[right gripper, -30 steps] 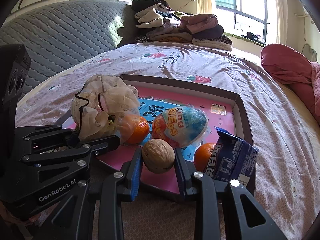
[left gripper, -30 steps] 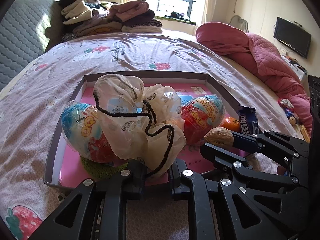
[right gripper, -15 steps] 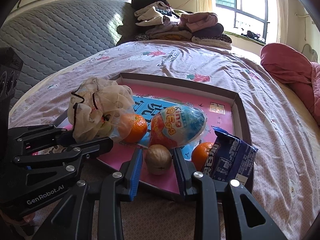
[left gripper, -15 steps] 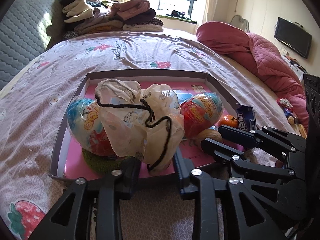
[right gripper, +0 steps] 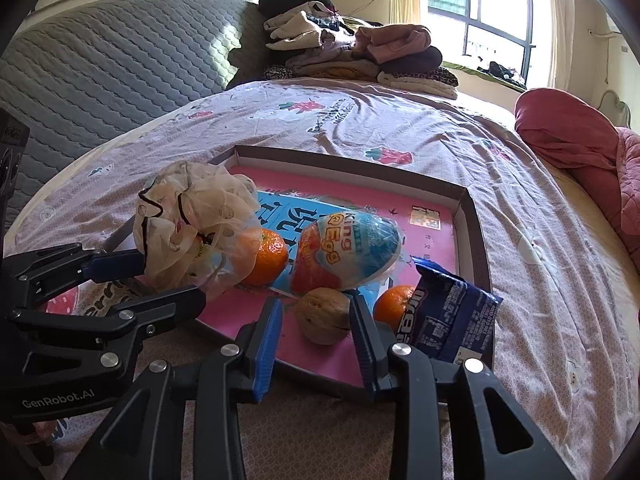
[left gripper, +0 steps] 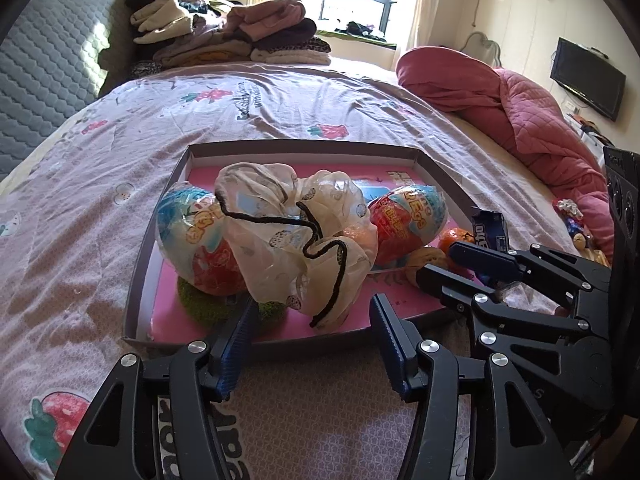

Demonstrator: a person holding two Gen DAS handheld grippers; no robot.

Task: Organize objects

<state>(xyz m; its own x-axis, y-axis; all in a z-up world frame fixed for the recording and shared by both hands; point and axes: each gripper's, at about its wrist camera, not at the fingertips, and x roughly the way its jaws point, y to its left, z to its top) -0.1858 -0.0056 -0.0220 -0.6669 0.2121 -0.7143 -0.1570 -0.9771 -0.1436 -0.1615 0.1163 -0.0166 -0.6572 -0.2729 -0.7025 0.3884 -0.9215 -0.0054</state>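
Note:
A shallow tray [left gripper: 304,146] with a pink floor lies on the bed. In it rests a sheer drawstring pouch [left gripper: 296,240], just ahead of my left gripper [left gripper: 312,312]. The left jaws are opening and their blue pads [left gripper: 236,344] stand clear of the pouch. In the right wrist view a walnut [right gripper: 322,316] sits on the tray floor [right gripper: 424,200] between the fingers of my right gripper [right gripper: 316,308]. Its jaws are opening, with a gap at the left pad [right gripper: 268,336]. The pouch [right gripper: 192,216] lies next to the left gripper [right gripper: 160,276].
The tray also holds two King Egg toys [left gripper: 192,236] [left gripper: 408,220], two oranges [right gripper: 266,256] [right gripper: 394,300], a blue snack packet [right gripper: 448,316] and a green knitted piece [left gripper: 204,304]. Folded clothes [left gripper: 224,36] are piled at the bed's far end, a pink quilt [left gripper: 520,112] on the right.
The left jaws have spread apart and let go of the pouch, which now lies in the tray. The right gripper lowered the walnut onto the tray floor and its jaws parted slightly.

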